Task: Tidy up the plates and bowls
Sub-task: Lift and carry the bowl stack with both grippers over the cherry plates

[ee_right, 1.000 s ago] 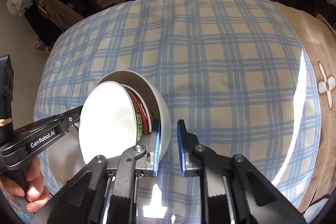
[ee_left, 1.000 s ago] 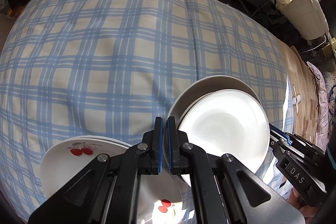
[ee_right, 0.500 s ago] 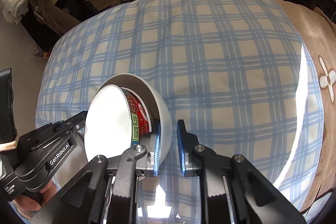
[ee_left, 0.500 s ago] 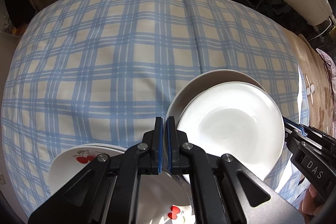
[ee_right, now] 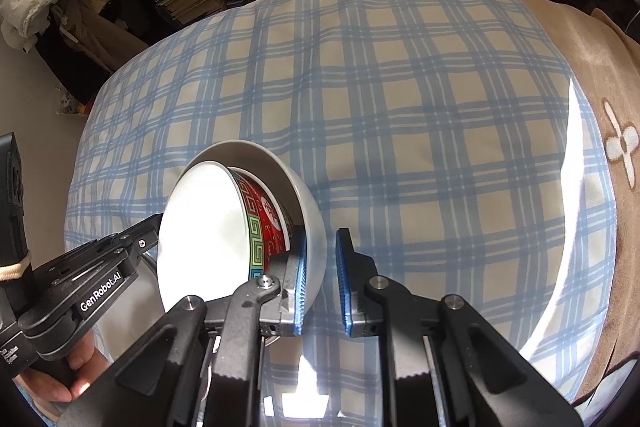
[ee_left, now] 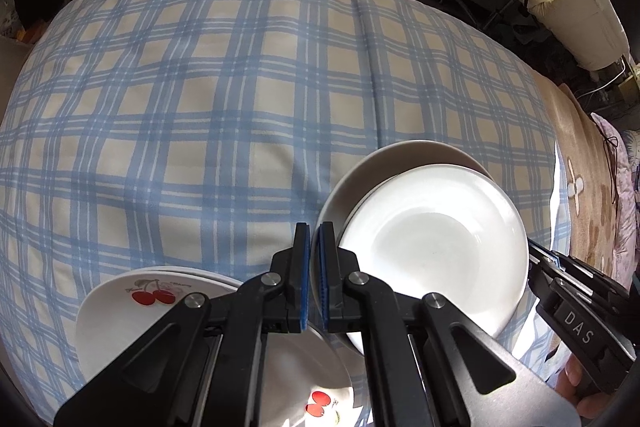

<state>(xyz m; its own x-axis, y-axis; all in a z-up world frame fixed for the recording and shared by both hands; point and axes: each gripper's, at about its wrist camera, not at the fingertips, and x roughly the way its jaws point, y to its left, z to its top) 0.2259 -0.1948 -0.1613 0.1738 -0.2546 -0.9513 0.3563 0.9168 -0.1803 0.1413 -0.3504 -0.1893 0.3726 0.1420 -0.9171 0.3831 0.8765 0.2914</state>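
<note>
"DAS" is printed on the right gripper (ee_left: 576, 323), and "GenRobot.AI" on the left gripper (ee_right: 100, 291).

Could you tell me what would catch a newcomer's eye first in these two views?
Most striking is the red patterned bowl, nested inside a plain white bowl and tipped on its side near the middle of the blue plaid cloth. The right tool has one finger inside the white bowl's rim and one outside, still gapped. In the left wrist view, the cherry-printed plates sit at lower left behind the left tool, whose fingers are nearly together.
</note>
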